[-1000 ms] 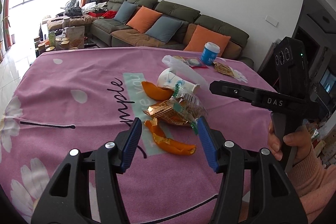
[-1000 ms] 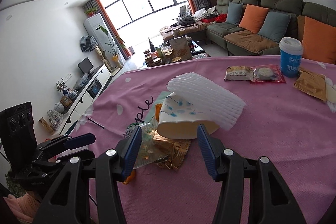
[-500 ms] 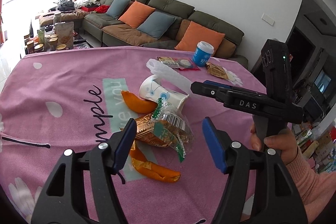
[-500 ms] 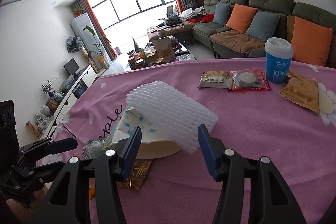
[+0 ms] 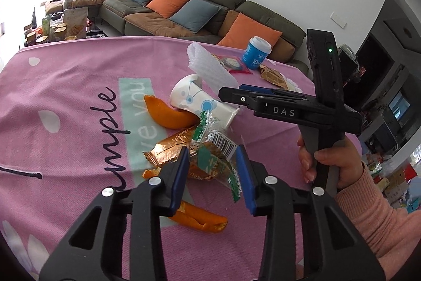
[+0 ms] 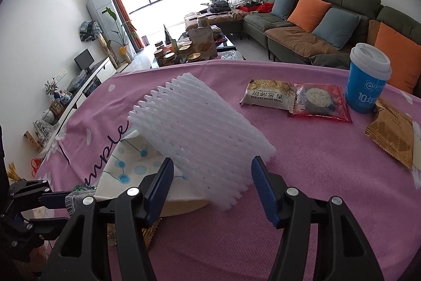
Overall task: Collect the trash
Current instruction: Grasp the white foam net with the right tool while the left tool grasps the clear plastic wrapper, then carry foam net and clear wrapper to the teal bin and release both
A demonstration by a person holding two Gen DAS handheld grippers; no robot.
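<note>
A trash pile lies mid-table on the pink cloth (image 5: 65, 96). A clear green-edged wrapper (image 5: 213, 157) and a gold wrapper (image 5: 168, 149) lie by orange peels (image 5: 165, 115) and a tipped paper cup (image 5: 200, 102). My left gripper (image 5: 213, 173) is open, its fingers either side of the clear wrapper. A white foam net (image 6: 197, 133) leans on the cup (image 6: 131, 165). My right gripper (image 6: 213, 186) is open with the net's near edge between its fingers; it also shows in the left wrist view (image 5: 250, 96).
A blue lidded cup (image 6: 368, 78), a cracker packet (image 6: 268, 94), a red snack packet (image 6: 318, 102) and a gold packet (image 6: 392, 133) lie at the table's far side. A sofa (image 5: 210, 9) stands beyond the table.
My left gripper has moved forward and narrowed around the clear wrapper. My right gripper has moved forward until the foam net's edge sits between its fingers.
</note>
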